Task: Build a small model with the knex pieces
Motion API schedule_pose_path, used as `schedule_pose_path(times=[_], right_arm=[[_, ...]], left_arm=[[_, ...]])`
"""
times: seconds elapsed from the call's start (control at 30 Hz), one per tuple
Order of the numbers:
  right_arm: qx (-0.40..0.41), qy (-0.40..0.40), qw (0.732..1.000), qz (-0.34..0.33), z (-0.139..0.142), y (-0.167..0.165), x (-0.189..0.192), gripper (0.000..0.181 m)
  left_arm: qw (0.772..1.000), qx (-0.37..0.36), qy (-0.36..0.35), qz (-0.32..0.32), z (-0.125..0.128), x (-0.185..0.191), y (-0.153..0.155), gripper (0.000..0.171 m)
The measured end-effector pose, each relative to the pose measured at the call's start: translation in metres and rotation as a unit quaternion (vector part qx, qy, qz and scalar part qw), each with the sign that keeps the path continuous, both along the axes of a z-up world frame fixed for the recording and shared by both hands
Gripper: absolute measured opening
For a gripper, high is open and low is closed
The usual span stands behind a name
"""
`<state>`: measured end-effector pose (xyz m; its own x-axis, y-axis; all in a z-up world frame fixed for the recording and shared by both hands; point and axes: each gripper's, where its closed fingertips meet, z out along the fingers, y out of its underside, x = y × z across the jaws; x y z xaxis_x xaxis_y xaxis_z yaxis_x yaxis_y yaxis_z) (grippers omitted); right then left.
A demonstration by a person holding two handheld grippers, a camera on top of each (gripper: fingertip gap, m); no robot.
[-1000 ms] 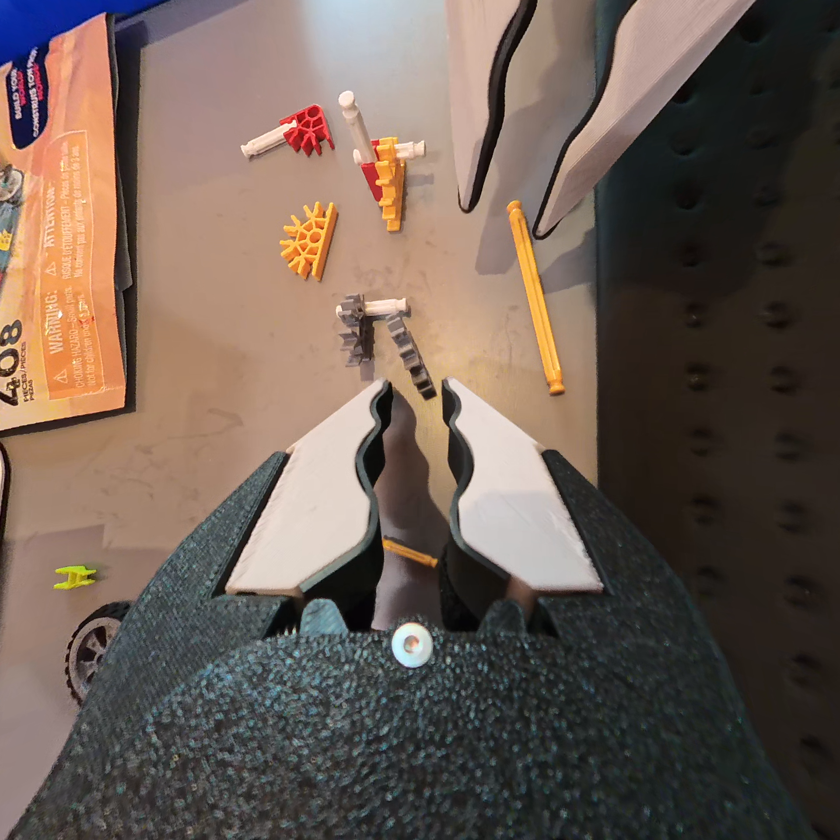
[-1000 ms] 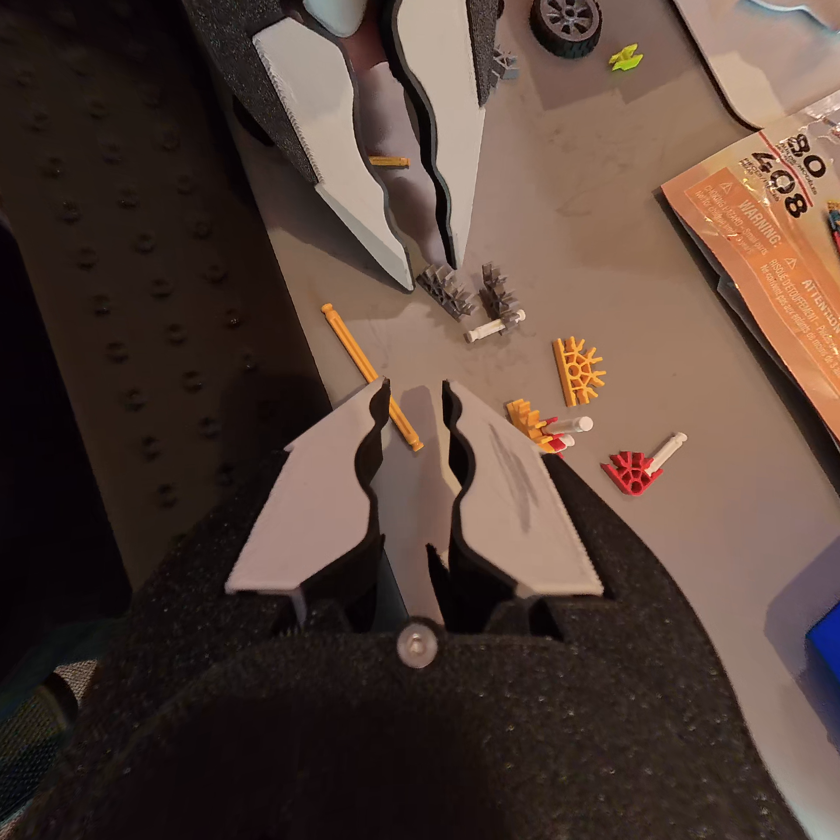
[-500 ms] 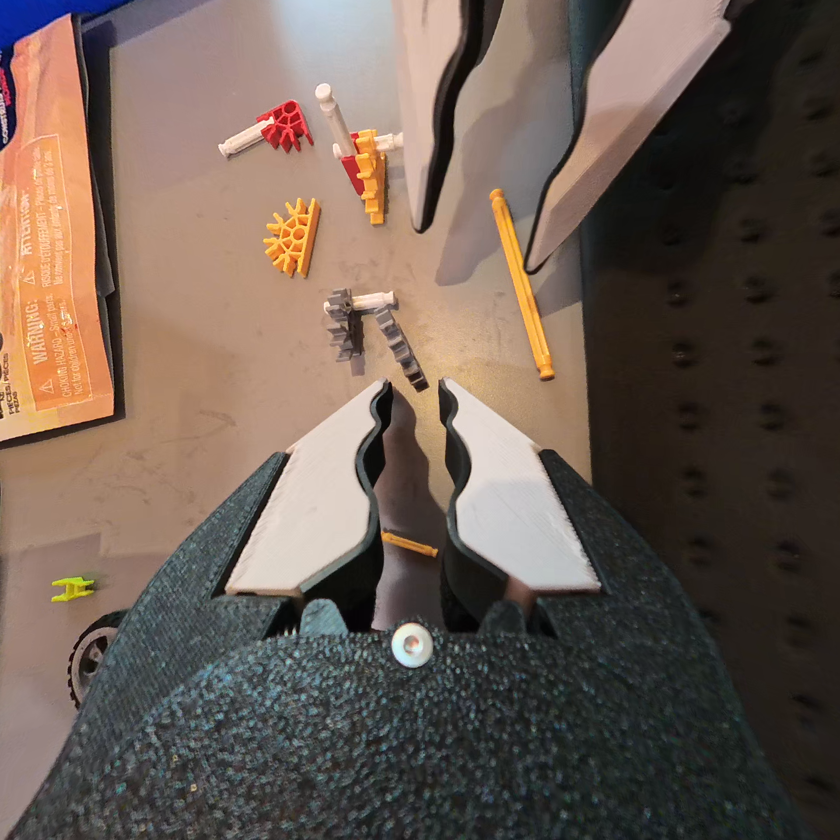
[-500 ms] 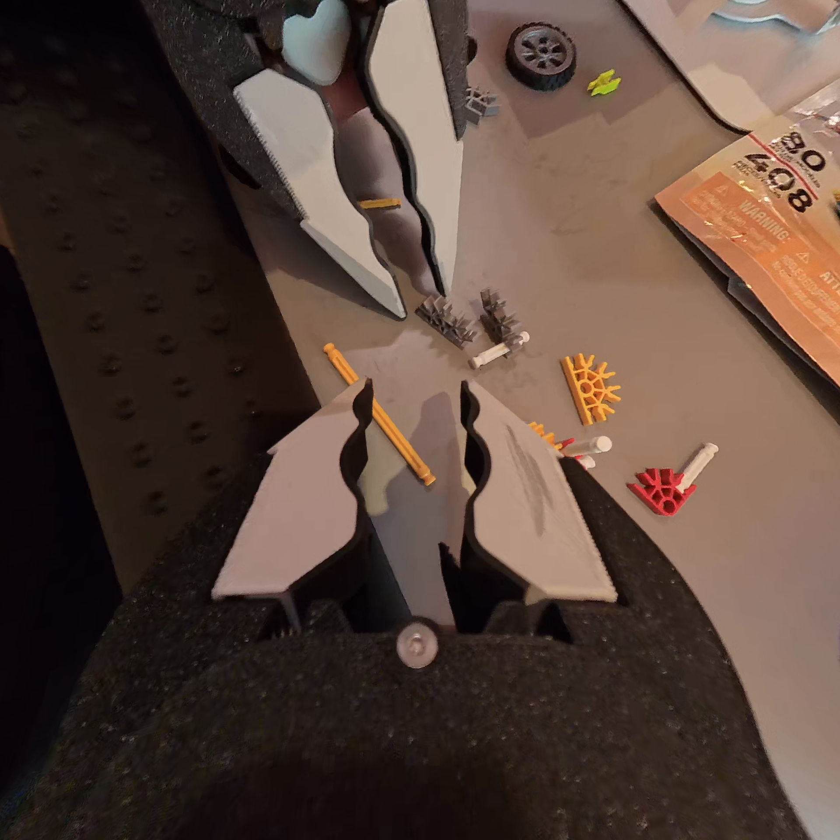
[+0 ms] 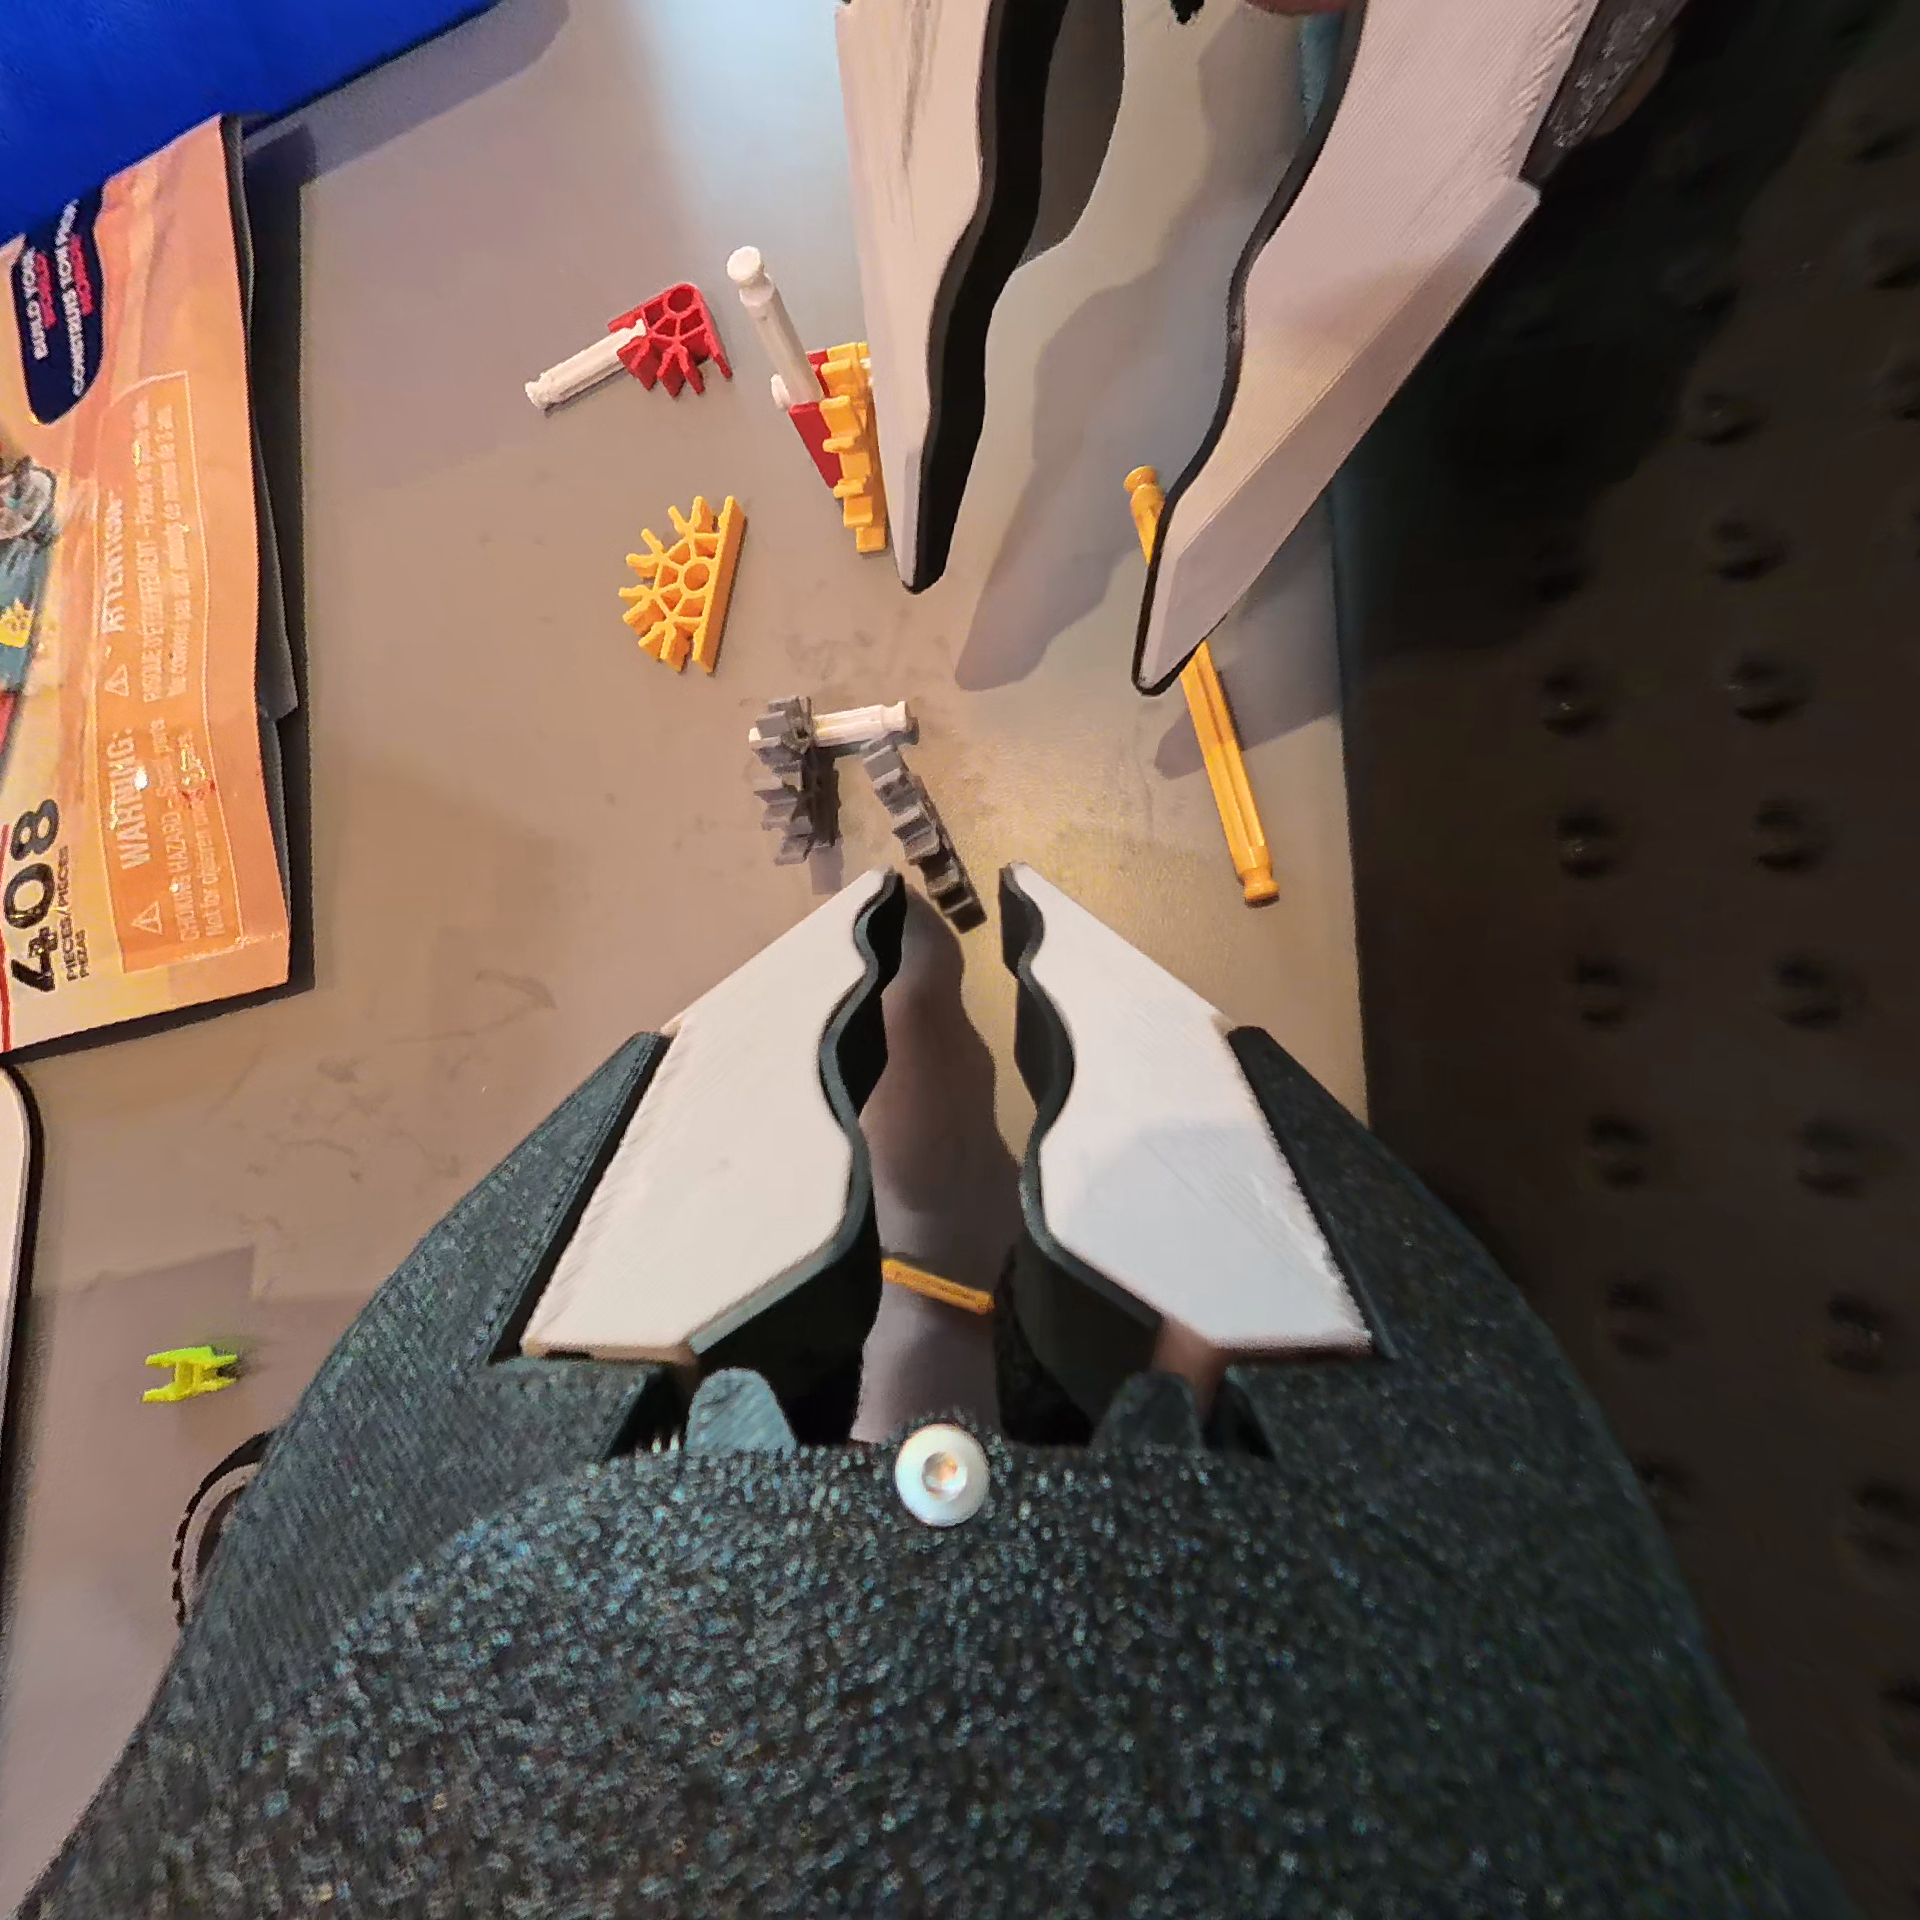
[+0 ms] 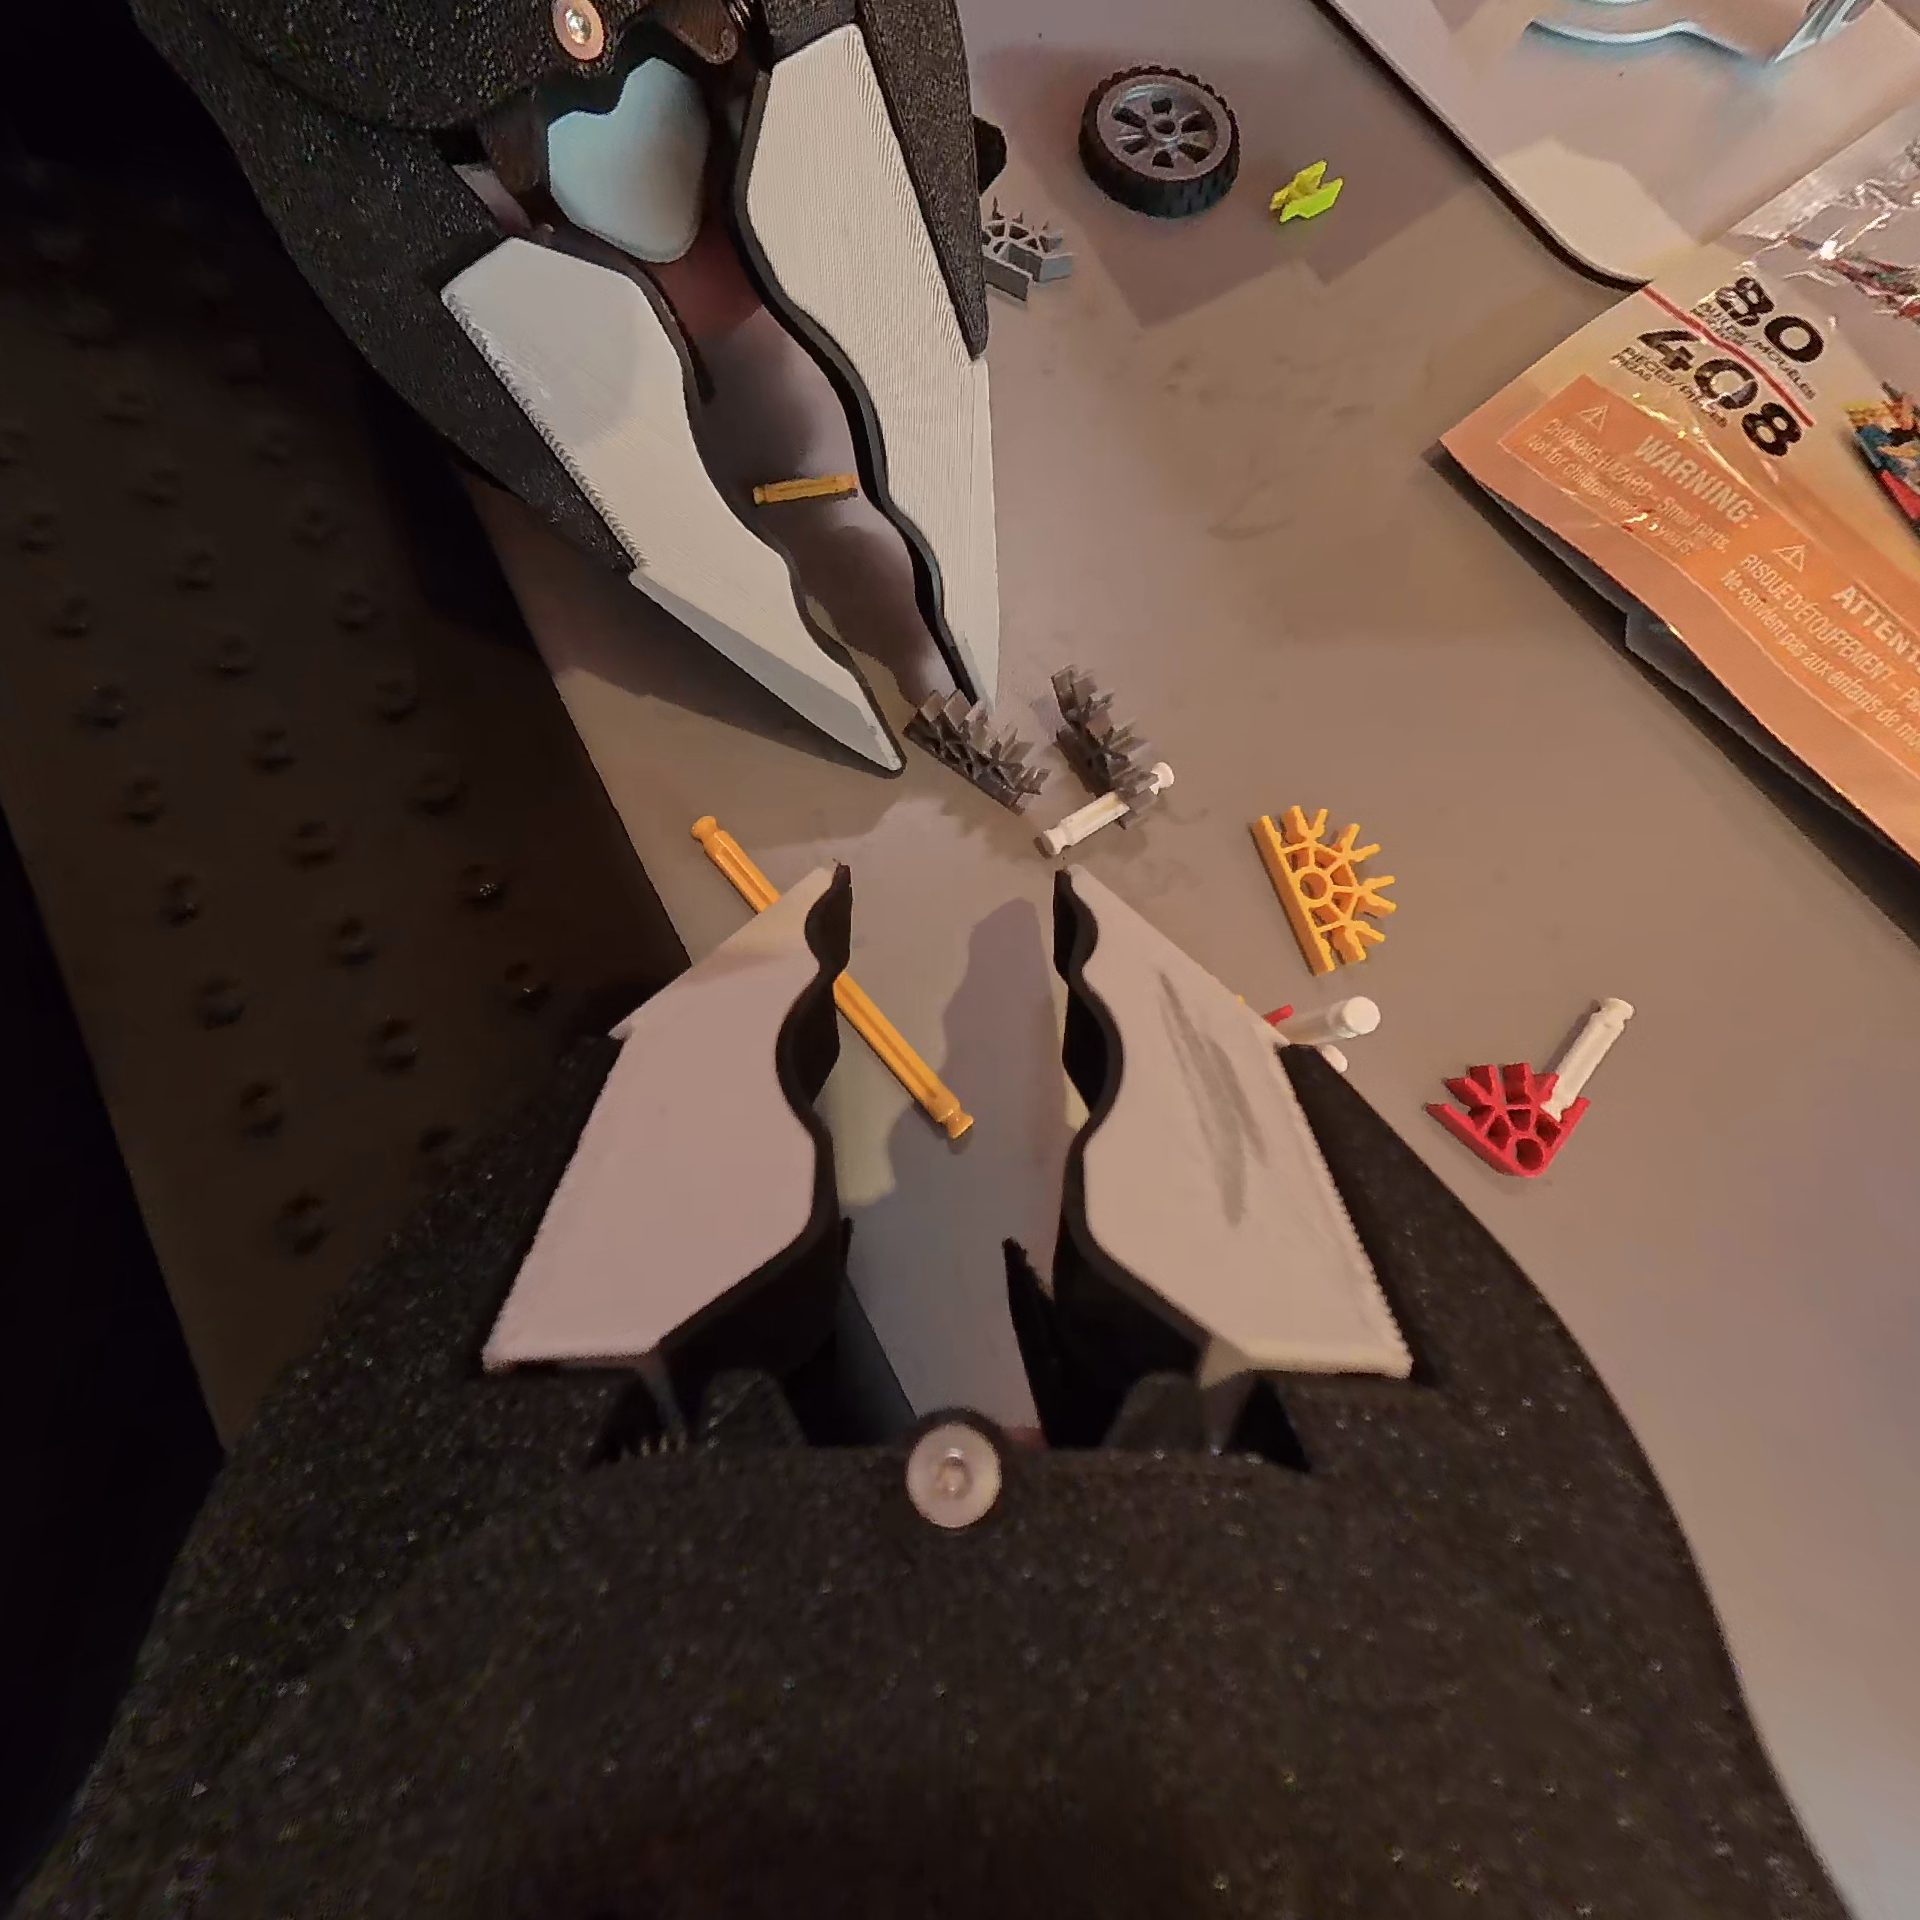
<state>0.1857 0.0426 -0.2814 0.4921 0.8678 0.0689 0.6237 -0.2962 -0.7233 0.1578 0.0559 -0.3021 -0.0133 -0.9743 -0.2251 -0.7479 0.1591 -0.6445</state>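
Note:
My left gripper (image 5: 951, 883) is open by a narrow gap and empty, low over the grey table. Its tips are right at a grey toothed connector (image 5: 925, 842). A second grey connector with a white rod (image 5: 795, 779) lies beside it. My right gripper (image 6: 948, 878) is open wider and empty. A long yellow rod (image 6: 894, 1060) lies on the table under its left finger and crosses the gap between its fingers. The rod also shows in the left wrist view (image 5: 1210, 707). The two grippers point at each other, tips a short way apart.
A yellow half-round connector (image 6: 1325, 888), a red connector with a white rod (image 6: 1507, 1117) and a red-yellow cluster (image 5: 847, 436) lie nearby. An orange bag (image 5: 135, 582), a wheel (image 6: 1158, 140), a green clip (image 6: 1307, 192) and a short yellow rod (image 5: 935, 1283) lie farther off. A dark dotted mat (image 5: 1662, 935) borders the table. One gripper's finger ends stand about 4 centimeters off the other's.
My right gripper has opened wider and moved forward over the yellow rod, closer to the left gripper. My left gripper has hardly moved and keeps the same narrow gap.

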Motion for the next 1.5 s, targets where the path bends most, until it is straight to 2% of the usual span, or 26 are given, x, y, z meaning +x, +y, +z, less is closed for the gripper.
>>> schedule_pose_path(times=[0.5,0.8,0.87,1.0,1.5], right_arm=[[0.004,0.003,1.000,0.006,-0.001,-0.002,0.000,0.038],[0.009,-0.004,1.000,0.009,-0.002,-0.003,0.000,0.038],[0.011,-0.006,1.000,0.009,-0.002,-0.003,0.000,0.038],[0.010,-0.006,1.000,0.010,-0.002,-0.003,0.000,0.038],[0.007,0.000,1.000,0.010,-0.003,-0.003,0.000,0.038]], left_arm=[[1.000,0.000,-0.003,-0.003,-0.002,0.006,-0.002,0.005],[1.000,-0.019,0.000,-0.020,-0.002,0.006,-0.001,0.005],[0.999,-0.032,-0.003,-0.020,-0.002,0.006,0.000,0.009],[1.000,-0.016,0.005,-0.012,0.001,-0.002,0.007,0.027],[0.999,0.012,0.029,0.000,0.004,-0.017,0.014,0.030]])
